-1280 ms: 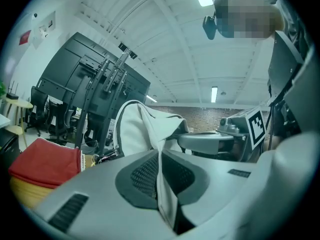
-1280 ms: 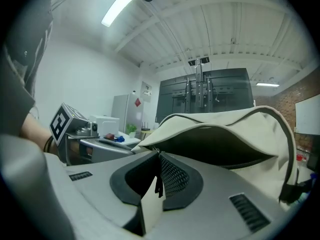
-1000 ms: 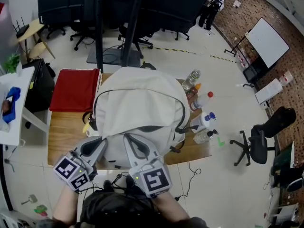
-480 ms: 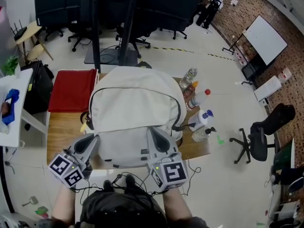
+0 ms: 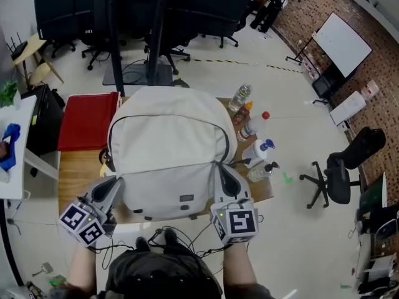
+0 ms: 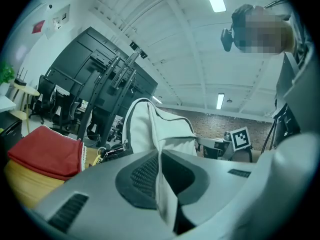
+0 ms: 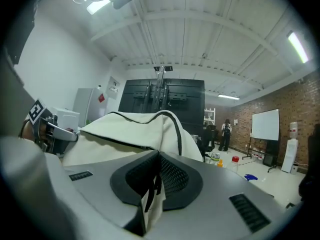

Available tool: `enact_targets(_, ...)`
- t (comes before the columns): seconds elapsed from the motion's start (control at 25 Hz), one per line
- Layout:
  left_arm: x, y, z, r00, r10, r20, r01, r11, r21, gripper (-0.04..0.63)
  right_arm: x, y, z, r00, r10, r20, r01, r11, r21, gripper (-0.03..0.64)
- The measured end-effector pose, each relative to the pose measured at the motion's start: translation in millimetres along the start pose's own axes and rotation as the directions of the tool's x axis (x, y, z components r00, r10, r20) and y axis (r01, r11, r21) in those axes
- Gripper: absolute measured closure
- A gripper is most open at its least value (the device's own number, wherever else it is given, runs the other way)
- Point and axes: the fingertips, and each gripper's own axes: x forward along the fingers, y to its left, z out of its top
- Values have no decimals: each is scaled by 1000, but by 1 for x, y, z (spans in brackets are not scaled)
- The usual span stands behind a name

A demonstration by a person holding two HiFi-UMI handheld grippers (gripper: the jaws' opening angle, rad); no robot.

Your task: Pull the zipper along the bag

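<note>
White bag sits mid table; left gripper clamped on its fabric at near-left corner, right gripper pinching zipper pull at near-right side. Best approach: hold cloth taut w/ left, run right along zipper curve, no off-line yanks.

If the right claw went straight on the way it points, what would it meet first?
Most likely the cream fabric backpack itself: the right claw, shut on the bag's edge, aims into its bulging side. Depth there is hard to judge.
</note>
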Motion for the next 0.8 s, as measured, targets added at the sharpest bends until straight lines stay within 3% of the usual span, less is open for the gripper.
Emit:
enact_targets(0.52,-2,-2,-2,1000,15,4,-15,1000,10,555,-1,0,-3,1000,10,8,-10,1000,3,589)
enact_targets(0.68,-3,-5,-1,999,36,7,-36,999,5,554,-3,3,-2,999,39,27,-41,997,68,589)
enact_targets(0.8,-2,-6,0,998,59,13,-59,998,23,552,-3,6,-2,999,38,37,-40,998,56,589)
